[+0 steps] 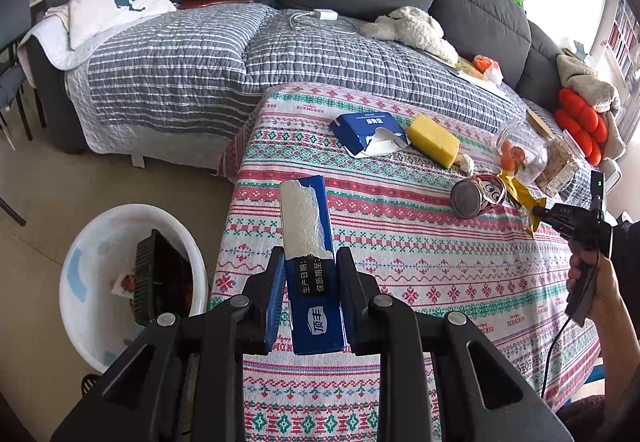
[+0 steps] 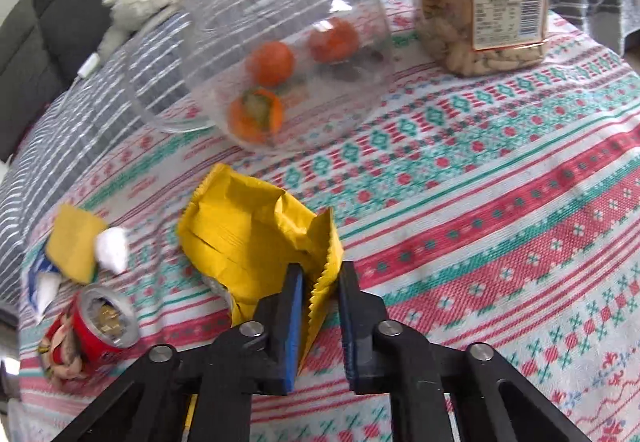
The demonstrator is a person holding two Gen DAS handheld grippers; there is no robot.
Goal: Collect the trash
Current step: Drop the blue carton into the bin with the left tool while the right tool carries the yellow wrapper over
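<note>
Currently the left gripper [image 1: 310,282] is carrying a flat blue cardboard tissue box with a torn white strip [image 1: 310,242], fingers at its 2 long sides near the printed end, above the near edge of the patterned red-and-green tablecloth [image 1: 440,274]. Whether the pads are pressing is unclear; a gap is showing on one side.

The right gripper [image 2: 318,306] is straddling the serrated edge of a crumpled yellow foil snack wrapper [image 2: 256,230] lying on the cloth; jaws are not yet closed on it.

Judgement:
- Box: light, hollow, likely crushing under hard squeeze; the long sides are giving the stiffest hold.
- Wrapper: near weightless, limp, slick; pinching the doubled seam edge is looking safest.

A white plastic basin on the floor [image 1: 100,226], left of the table, is probably serving as the trash receptacle.
</note>
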